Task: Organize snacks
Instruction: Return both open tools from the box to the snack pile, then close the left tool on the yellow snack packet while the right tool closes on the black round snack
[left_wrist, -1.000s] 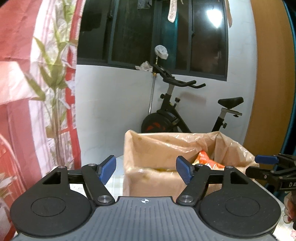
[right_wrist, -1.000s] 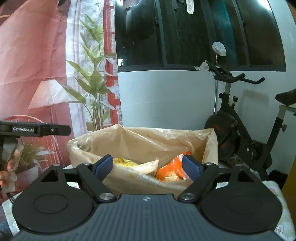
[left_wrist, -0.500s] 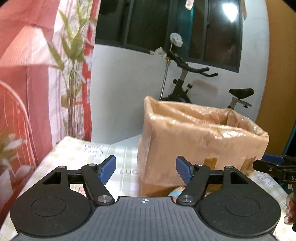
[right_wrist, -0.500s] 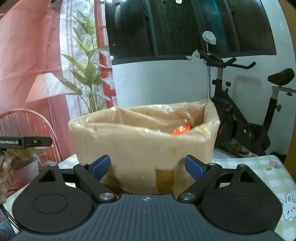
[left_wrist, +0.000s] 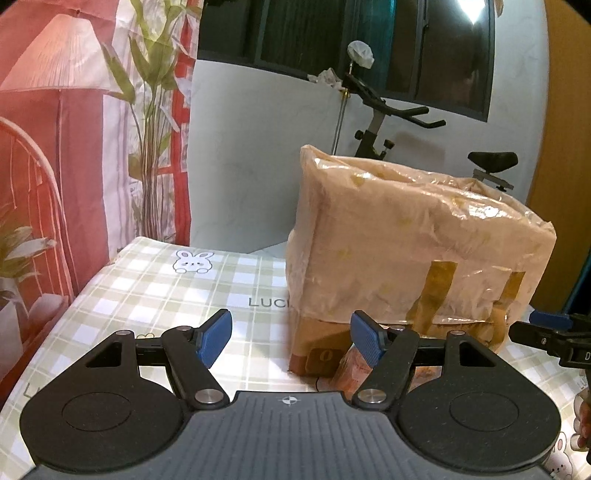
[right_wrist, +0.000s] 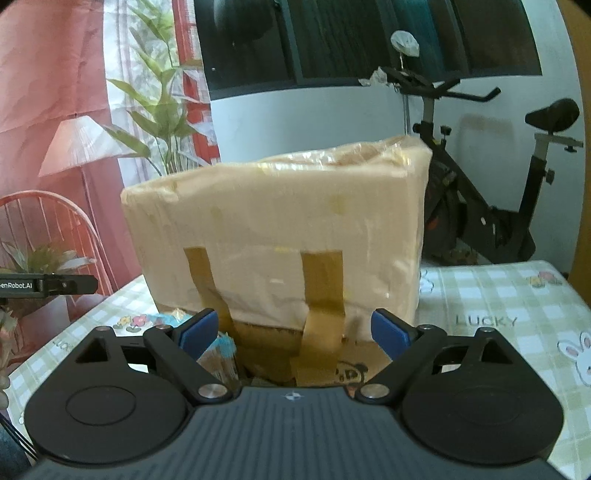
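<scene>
Evidently reaching for snacks, the left gripper (left_wrist: 291, 341) holds its jaws apart, empty, with an orange packet (left_wrist: 349, 371) just ahead of its right finger below the plastic-lined box (left_wrist: 413, 243) on the bench (left_wrist: 155, 280), while the right gripper (right_wrist: 294, 334), jaws opening and empty, alone shows a bluish packet (right_wrist: 221, 345) near its left finger, the likely next pick.

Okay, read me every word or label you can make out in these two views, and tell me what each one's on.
"LUCKY": printed on the checked tablecloth, full in the right view; the box cuts it to "LUC" in the left view.
"enRobot.AI": on the left claw's arm, first letter cut off.
"D": on the right claw's arm, rest out of frame.
Print on the box's lower edge: unreadable.
</scene>
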